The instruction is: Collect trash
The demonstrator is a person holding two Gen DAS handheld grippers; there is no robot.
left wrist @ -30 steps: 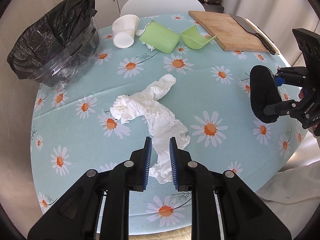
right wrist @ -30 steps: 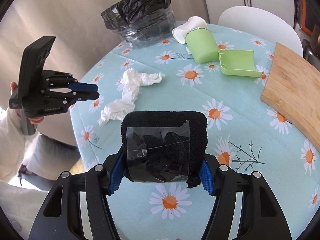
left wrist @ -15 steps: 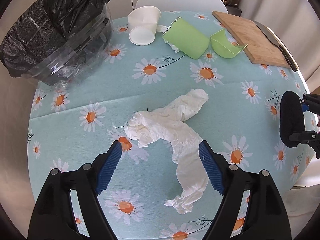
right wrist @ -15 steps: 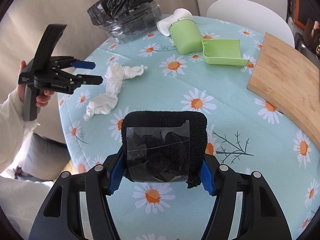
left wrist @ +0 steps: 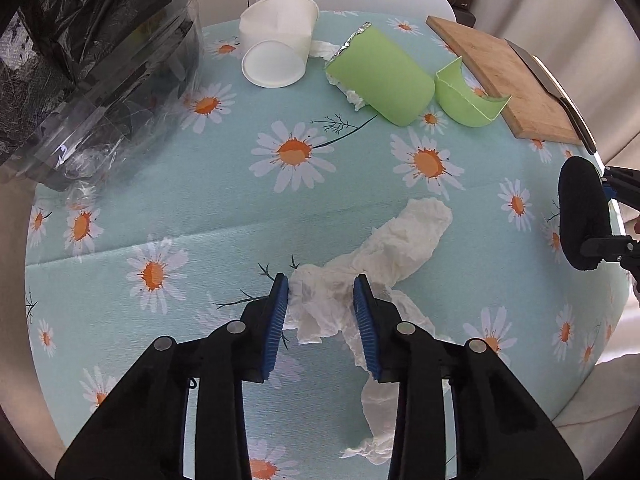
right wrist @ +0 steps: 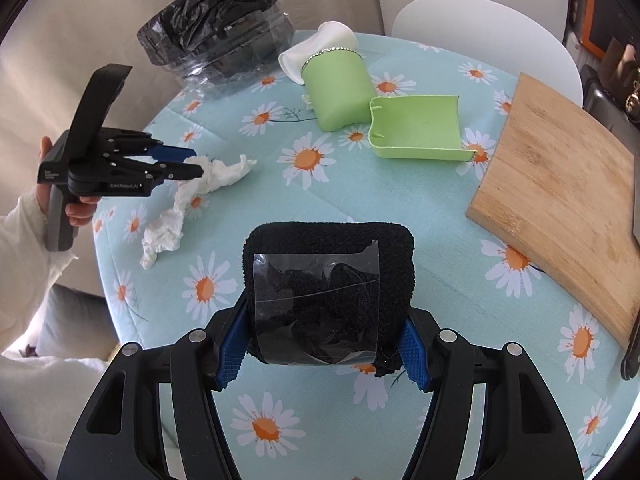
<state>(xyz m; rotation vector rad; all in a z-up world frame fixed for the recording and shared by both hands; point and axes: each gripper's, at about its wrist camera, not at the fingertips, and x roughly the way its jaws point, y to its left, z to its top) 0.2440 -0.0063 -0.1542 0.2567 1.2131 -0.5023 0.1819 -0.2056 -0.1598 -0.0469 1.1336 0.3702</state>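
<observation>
A long crumpled white tissue (left wrist: 384, 248) lies on the daisy tablecloth; it also shows in the right wrist view (right wrist: 188, 196). My left gripper (left wrist: 322, 292) is low over it, its jaws partly closed around the tissue's middle bunch, blue pads on both sides of it. It shows from the side in the right wrist view (right wrist: 188, 162). My right gripper (right wrist: 320, 344) is shut on a black sponge pad (right wrist: 328, 280) with clear tape, held above the table's right side; the pad also shows in the left wrist view (left wrist: 582, 212).
A clear bin lined with a black bag (left wrist: 80, 52) stands at the far left. A white paper cup (left wrist: 280, 48), a green cup (left wrist: 380, 76) with tissue and a green cup half (left wrist: 464, 100) lie at the back. A wooden board (left wrist: 508, 80) with a knife (left wrist: 552, 88) is back right.
My left gripper opened wide, moved forward and down onto the tissue, then began closing around its middle. The right gripper holds the sponge as before.
</observation>
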